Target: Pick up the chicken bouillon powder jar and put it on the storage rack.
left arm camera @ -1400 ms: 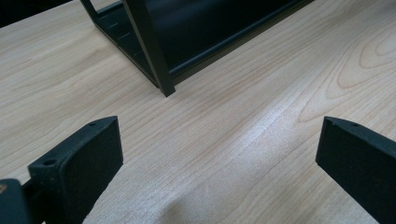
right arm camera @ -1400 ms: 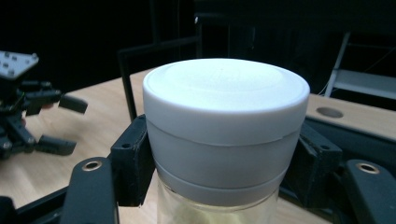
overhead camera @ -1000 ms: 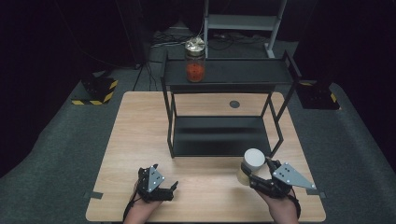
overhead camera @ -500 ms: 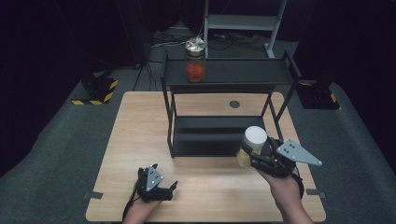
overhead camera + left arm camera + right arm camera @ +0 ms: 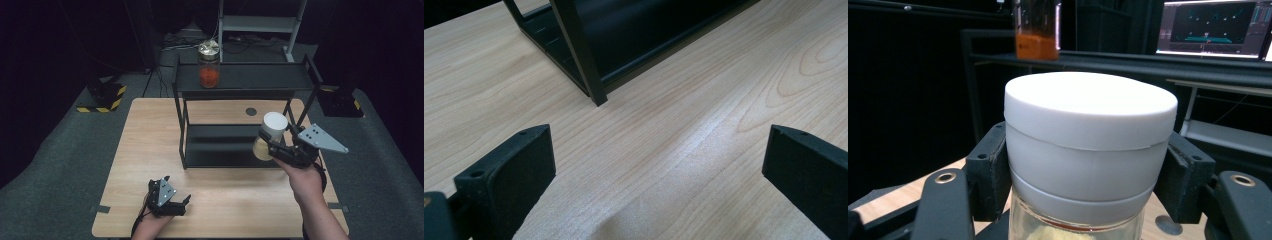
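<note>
My right gripper [image 5: 272, 141] is shut on a white-lidded jar [image 5: 270, 134] with pale contents, held in the air in front of the black two-level shelf [image 5: 240, 85]. In the right gripper view both black pads clamp the jar [image 5: 1088, 150] just under its white lid. A glass jar with orange contents and a gold lid [image 5: 208, 64] stands on the shelf's top level at the left. My left gripper [image 5: 175, 202] rests near the table's front edge, open, with bare wood between its fingers [image 5: 509, 175].
The wooden table [image 5: 150, 145] has a small dark round hole [image 5: 251, 111] behind the shelf. The shelf's front leg [image 5: 584, 60] stands just ahead of my left gripper. Yellow-and-black striped blocks [image 5: 102, 97] lie on the floor at the left.
My right gripper has lifted the white-lidded jar off the table and carried it up toward the shelf. The left gripper has stayed put.
</note>
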A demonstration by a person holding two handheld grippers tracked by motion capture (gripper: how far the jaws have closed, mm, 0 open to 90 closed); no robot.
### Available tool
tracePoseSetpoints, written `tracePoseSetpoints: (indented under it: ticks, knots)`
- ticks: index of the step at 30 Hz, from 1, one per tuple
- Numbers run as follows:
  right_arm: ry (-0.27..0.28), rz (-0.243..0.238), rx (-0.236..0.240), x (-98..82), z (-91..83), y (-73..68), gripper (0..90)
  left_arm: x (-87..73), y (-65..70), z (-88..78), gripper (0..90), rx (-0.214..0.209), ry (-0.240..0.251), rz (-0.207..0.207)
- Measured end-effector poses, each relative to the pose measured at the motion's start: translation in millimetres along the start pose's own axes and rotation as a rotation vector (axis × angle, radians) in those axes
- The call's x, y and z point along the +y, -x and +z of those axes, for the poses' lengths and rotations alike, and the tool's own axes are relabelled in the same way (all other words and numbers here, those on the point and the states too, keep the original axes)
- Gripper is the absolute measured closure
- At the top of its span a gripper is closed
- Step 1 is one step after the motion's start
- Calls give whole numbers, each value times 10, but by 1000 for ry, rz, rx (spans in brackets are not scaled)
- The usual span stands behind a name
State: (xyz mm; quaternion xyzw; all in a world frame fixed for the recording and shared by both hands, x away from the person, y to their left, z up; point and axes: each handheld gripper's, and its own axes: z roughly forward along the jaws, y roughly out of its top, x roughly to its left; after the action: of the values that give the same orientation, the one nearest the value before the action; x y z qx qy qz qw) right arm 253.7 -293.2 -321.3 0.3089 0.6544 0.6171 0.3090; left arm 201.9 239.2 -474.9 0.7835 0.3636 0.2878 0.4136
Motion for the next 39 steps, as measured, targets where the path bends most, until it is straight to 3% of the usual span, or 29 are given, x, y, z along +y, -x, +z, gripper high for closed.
tracePoseSetpoints:
  ticks: [27,39]
  knots:
    - [46,-71,-106,721,316,48,335,-10,-19,-4,9,-10,5,-2]
    - [77,-66,-142,957,439,49,335,-10,-10,-6,9,-9,5,7]
